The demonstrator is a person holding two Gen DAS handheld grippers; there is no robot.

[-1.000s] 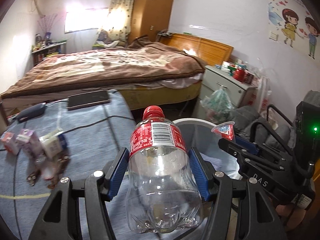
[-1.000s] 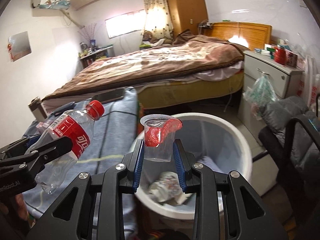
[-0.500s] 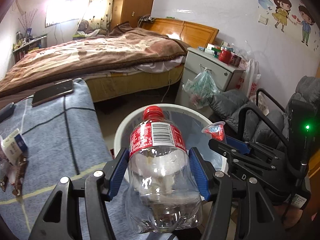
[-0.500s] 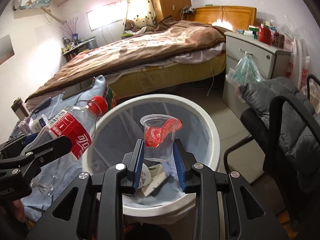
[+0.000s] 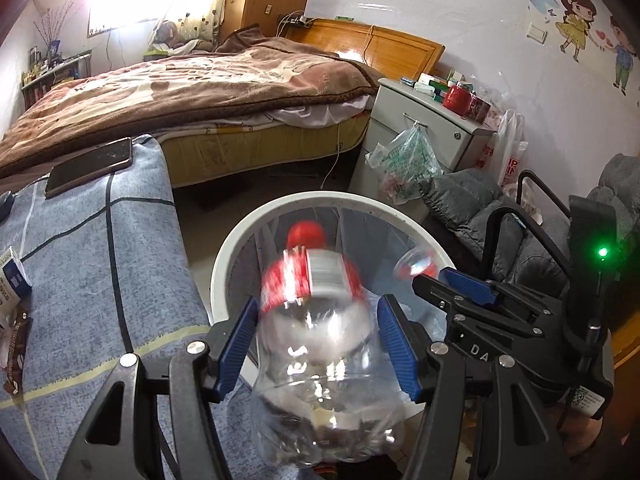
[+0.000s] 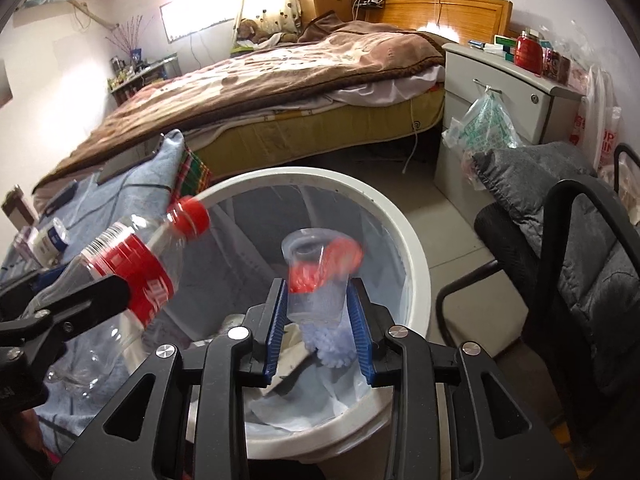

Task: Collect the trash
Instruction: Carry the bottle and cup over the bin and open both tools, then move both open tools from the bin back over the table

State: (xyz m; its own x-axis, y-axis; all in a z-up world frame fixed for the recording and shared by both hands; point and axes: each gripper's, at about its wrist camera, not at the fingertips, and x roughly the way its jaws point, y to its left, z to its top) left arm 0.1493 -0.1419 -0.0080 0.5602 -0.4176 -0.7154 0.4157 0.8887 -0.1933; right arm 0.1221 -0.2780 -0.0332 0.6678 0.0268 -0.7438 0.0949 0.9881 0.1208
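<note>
The left tongs (image 5: pixel 316 344) are seen released, a gap showing on each side of the blurred plastic bottle (image 5: pixel 316 332), which is caught between the blue pads with its red cap over the white trash bin (image 5: pixel 224 264). The right tongs (image 6: pixel 318 312) are likewise spread apart, and the blurred clear cup (image 6: pixel 316 276) with its red lid flap is recorded between them, above the bin's liner and crumpled paper. A phone (image 5: pixel 88 166) is noted on the blue-covered table (image 5: pixel 100 260).
</note>
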